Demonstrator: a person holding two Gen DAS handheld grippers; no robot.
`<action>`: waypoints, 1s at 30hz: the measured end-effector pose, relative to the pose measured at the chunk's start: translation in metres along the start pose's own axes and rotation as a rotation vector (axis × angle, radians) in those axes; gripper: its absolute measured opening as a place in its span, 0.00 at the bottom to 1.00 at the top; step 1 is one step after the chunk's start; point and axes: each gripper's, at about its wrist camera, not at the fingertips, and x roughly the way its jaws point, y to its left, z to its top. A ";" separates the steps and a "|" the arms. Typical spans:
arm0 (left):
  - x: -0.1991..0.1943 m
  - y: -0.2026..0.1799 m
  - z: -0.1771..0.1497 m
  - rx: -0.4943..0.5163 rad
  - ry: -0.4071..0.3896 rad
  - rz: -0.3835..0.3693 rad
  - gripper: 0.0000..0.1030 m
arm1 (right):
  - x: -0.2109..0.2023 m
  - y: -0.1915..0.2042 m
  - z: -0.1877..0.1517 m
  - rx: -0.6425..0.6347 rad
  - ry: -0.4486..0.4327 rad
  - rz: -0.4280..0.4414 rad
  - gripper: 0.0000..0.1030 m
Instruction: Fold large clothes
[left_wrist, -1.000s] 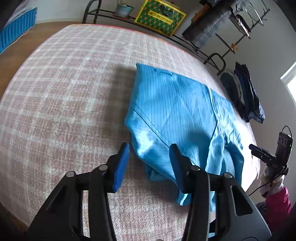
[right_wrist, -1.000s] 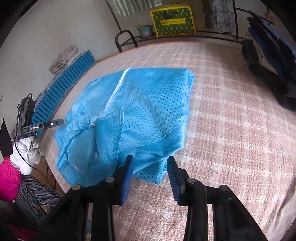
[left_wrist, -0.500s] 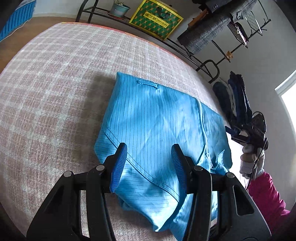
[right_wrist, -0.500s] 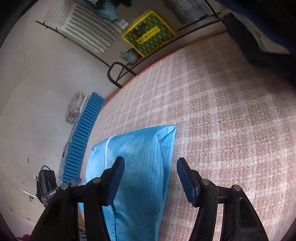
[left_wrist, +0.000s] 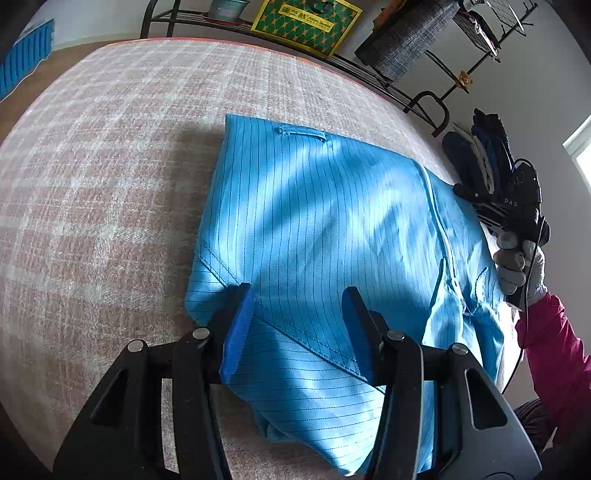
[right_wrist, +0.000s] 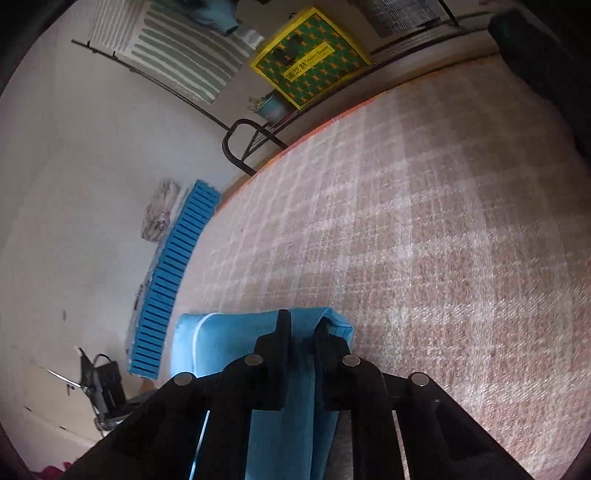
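Blue pinstriped garment (left_wrist: 332, 229) is seen spread flat on the plaid-covered bed (left_wrist: 103, 177), partly folded, near the bed's near edge. The left claw (left_wrist: 299, 314) is held open above the garment's near-left portion, its blue pads spread apart with striped cloth visible between them; whether cloth is touched cannot be told. The right claw (right_wrist: 301, 332) is closed on a fold of the garment (right_wrist: 236, 339) at its edge. The garment's long axis is laid from the near edge toward the bed's far side, with the hanging loop (left_wrist: 303, 133) at the far end and the white zipper (left_wrist: 439, 229) running lengthwise along the right.
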 end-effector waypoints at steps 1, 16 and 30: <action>0.000 0.000 0.000 0.002 0.000 -0.001 0.49 | 0.004 0.006 -0.001 -0.044 0.007 -0.062 0.08; -0.038 0.001 0.006 -0.046 -0.066 -0.051 0.49 | -0.082 0.073 -0.057 -0.234 -0.056 -0.307 0.21; -0.032 0.021 -0.018 -0.032 -0.005 0.004 0.49 | -0.074 0.071 -0.151 -0.220 0.167 -0.304 0.22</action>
